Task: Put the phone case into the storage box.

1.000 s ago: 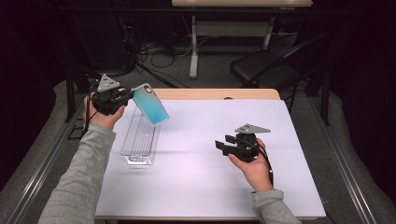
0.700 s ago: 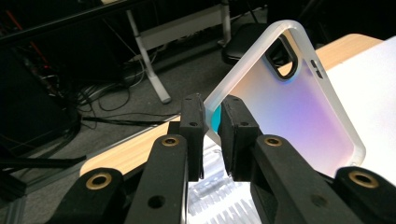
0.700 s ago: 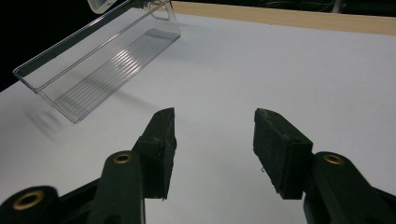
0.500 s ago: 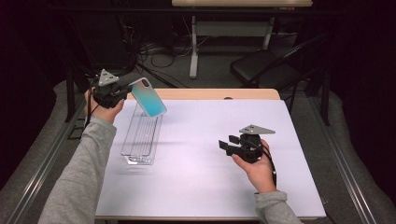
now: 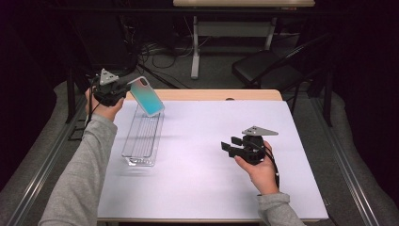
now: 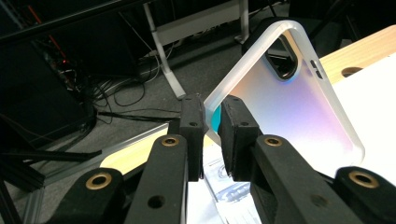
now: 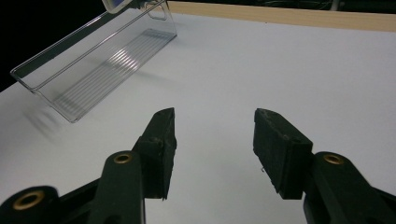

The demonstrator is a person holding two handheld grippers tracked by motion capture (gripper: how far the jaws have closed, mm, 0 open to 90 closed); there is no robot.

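White table [image 5: 211, 188] | left gripper [image 5: 123, 90] jaws clamped on phone case [image 5: 147, 96] | right gripper [image 5: 230, 147] jaws apart

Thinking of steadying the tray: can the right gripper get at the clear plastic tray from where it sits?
Probably yes: the right gripper is open and empty, with bare white table between it and the clear plastic tray.

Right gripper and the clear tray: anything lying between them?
No. Between the right gripper and the clear tray lies only bare white table, in the high view.
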